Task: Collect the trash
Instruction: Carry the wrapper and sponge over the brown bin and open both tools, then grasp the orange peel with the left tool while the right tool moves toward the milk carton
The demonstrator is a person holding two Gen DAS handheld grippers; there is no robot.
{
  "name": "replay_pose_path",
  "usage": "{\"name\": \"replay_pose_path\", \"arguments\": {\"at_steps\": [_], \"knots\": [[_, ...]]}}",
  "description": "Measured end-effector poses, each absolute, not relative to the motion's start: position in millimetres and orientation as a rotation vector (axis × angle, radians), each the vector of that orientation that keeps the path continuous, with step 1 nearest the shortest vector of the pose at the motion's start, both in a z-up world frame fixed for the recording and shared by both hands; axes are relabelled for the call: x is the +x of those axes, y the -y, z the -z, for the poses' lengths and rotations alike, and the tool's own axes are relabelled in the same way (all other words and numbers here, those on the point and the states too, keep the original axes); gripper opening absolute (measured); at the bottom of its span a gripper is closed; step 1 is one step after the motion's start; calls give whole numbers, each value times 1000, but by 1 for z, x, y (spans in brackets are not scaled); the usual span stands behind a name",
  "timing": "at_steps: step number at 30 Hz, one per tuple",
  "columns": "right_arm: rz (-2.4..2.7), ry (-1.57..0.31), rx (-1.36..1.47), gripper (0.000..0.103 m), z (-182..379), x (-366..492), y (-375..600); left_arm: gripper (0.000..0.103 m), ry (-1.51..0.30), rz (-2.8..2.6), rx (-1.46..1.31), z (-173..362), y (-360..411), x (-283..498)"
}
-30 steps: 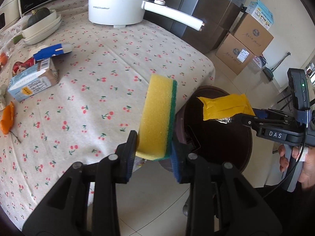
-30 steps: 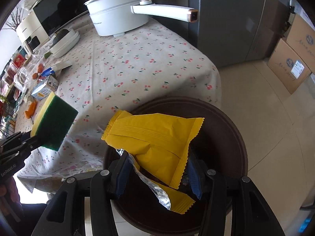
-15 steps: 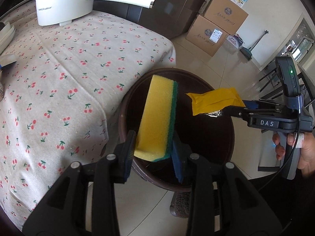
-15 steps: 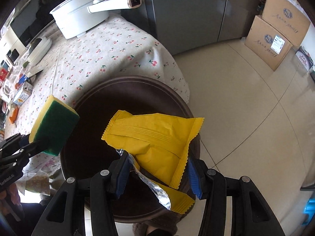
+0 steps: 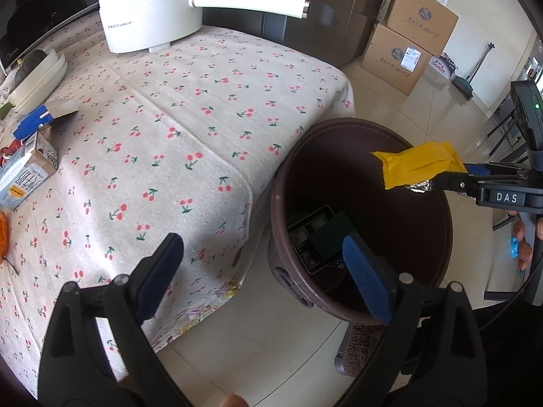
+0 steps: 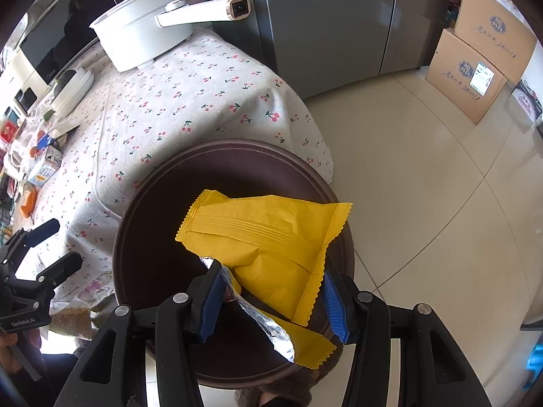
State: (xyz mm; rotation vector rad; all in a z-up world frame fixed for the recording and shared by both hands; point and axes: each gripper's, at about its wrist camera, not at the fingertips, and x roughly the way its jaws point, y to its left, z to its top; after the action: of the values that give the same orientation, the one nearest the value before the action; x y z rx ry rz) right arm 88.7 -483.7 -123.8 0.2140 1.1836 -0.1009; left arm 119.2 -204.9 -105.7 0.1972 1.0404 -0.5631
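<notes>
A dark brown trash bin (image 5: 281,183) stands on the floor beside the table; it also shows in the right wrist view (image 6: 142,203). The sponge (image 5: 331,237) lies green side up at the bin's bottom, on a black tray. My left gripper (image 5: 264,271) is open and empty, near the bin's rim at the table edge; it also shows in the right wrist view (image 6: 51,247). My right gripper (image 6: 271,295) is shut on a yellow snack wrapper (image 6: 271,234) with foil lining and holds it over the bin. In the left wrist view the right gripper (image 5: 451,178) holds the wrapper (image 5: 417,164) above the bin's far side.
The table with a cherry-print cloth (image 5: 176,118) carries a white electric pot (image 5: 149,6) with a long handle, stacked bowls (image 5: 37,78), a small carton (image 5: 25,173) and a blue-capped item (image 5: 37,118). Cardboard boxes (image 5: 407,40) and a grey fridge (image 6: 322,17) stand behind.
My left gripper opened and the sponge dropped into the bin. The right gripper still holds the wrapper over the bin.
</notes>
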Motion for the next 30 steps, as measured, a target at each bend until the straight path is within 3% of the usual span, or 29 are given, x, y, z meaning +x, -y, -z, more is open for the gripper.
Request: {"name": "replay_pose_path", "arguments": {"at_steps": [3,7,30], "knots": [[96,-1187,234,56,124,91,483,95,-1042,546,185,104,198,120],[87,-1190,272,82,123,93,481,98,-1048,528,174,103,189,123],[-23,-1154,222,84,94,132,398,98,-1051,362,82,84,102,138]]}}
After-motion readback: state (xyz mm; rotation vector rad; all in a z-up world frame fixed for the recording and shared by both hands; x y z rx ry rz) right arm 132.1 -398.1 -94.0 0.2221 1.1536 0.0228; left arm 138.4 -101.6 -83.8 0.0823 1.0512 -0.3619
